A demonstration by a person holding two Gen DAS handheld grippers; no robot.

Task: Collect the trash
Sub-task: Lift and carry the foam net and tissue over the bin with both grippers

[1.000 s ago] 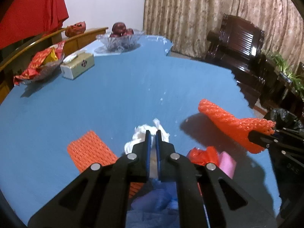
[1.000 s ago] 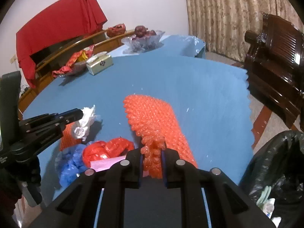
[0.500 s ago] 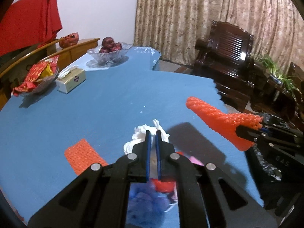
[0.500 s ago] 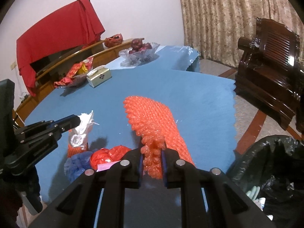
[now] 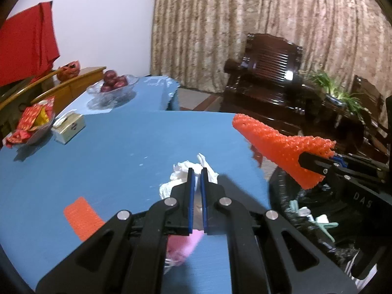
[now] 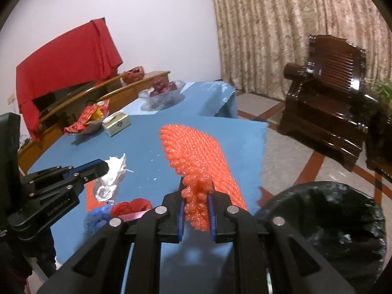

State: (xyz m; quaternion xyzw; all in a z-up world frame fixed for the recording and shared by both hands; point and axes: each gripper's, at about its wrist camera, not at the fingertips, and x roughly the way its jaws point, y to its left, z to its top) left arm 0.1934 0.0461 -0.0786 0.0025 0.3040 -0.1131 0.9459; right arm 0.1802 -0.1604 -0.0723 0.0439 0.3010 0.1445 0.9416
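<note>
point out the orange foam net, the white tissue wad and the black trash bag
orange foam net [image 6: 196,156], right wrist view, middle of the mesh sheet above the jaws
white tissue wad [image 5: 181,171], left wrist view, crumpled part left of the fingertips
black trash bag [image 6: 325,210], right wrist view, far inner wall of the bag

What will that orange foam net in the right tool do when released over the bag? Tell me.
The orange foam net juts out sideways from the right tool without drooping much, so it is probably springy and very light. It bunches where it is pinched, so it is probably soft and easily crushed. Dropped over the black trash bag, it may drift or snag on the rim.
</note>
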